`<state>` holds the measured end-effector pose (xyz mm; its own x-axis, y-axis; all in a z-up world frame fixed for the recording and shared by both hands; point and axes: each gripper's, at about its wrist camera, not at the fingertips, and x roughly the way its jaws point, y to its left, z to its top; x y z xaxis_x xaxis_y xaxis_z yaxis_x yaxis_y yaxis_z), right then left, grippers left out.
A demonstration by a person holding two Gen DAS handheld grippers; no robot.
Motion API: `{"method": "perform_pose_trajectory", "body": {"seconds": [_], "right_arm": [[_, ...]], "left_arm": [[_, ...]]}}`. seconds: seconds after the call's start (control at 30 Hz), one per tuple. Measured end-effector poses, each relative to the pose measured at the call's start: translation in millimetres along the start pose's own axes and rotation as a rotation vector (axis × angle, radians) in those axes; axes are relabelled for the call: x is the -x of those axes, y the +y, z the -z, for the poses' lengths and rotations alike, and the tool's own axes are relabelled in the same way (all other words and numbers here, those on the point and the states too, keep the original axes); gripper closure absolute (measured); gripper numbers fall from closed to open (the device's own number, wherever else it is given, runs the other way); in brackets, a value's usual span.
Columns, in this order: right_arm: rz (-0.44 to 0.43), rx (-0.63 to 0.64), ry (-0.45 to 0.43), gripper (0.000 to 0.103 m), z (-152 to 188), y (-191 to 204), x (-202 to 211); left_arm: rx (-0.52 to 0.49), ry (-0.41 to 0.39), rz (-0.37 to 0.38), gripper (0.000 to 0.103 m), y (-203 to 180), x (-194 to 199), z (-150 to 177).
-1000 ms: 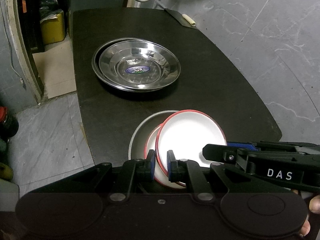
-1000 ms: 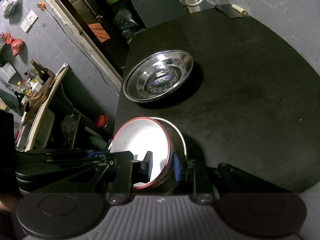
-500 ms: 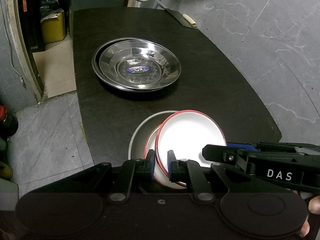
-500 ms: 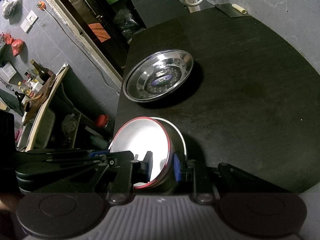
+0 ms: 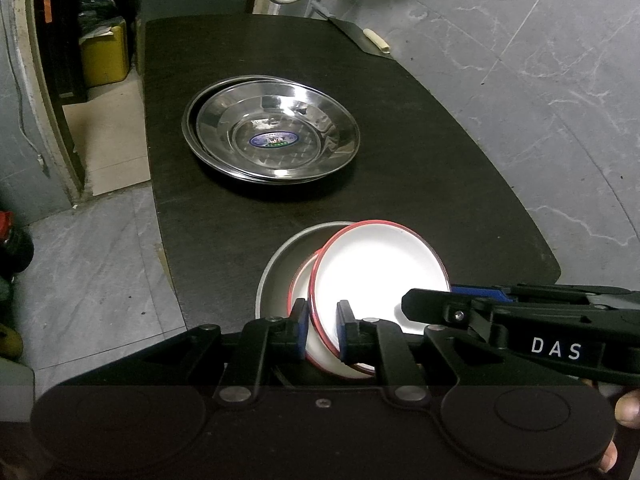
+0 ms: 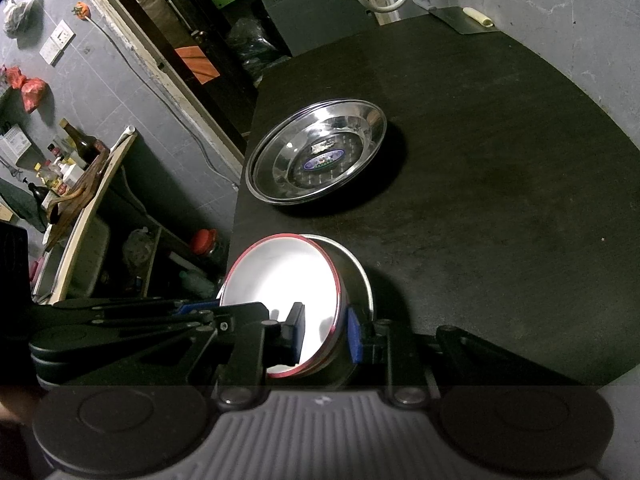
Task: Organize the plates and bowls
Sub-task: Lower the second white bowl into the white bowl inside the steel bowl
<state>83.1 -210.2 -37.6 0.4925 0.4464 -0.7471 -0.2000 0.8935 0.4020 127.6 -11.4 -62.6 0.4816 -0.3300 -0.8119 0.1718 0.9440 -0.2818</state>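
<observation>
Nothing has shifted since the earlier frames. Left gripper (image 5: 323, 334) stays pinched on the near rim of the tilted red-rimmed white plate (image 5: 380, 268); right gripper (image 6: 326, 334) straddles its opposite rim (contact unclear). Plate leans in a grey bowl (image 5: 280, 264) at the dark table's (image 5: 420, 184) near edge; stacked steel plates (image 5: 276, 140) farther back.

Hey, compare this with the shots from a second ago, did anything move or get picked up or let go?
Nothing visibly changed. Both hand-held grippers, left and right, remain clamped on the rim of the red-rimmed white plate, tilted in the grey bowl. The steel plates stayed put.
</observation>
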Motion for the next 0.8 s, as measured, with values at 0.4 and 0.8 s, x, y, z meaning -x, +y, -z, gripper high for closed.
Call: {"method": "perform_pose_trajectory", "body": {"seconds": [0.4,0.8], "right_arm": [[-0.001,0.001,0.001,0.075,0.1,0.1,-0.6],[0.0,0.0,0.002,0.075,0.2,0.4,-0.7]], "left_arm": [[0.0,0.0,0.006,0.088,2.0,0.9,-0.5],[-0.002,-0.001,0.012,0.087,2.4,1.9,-1.9]]}}
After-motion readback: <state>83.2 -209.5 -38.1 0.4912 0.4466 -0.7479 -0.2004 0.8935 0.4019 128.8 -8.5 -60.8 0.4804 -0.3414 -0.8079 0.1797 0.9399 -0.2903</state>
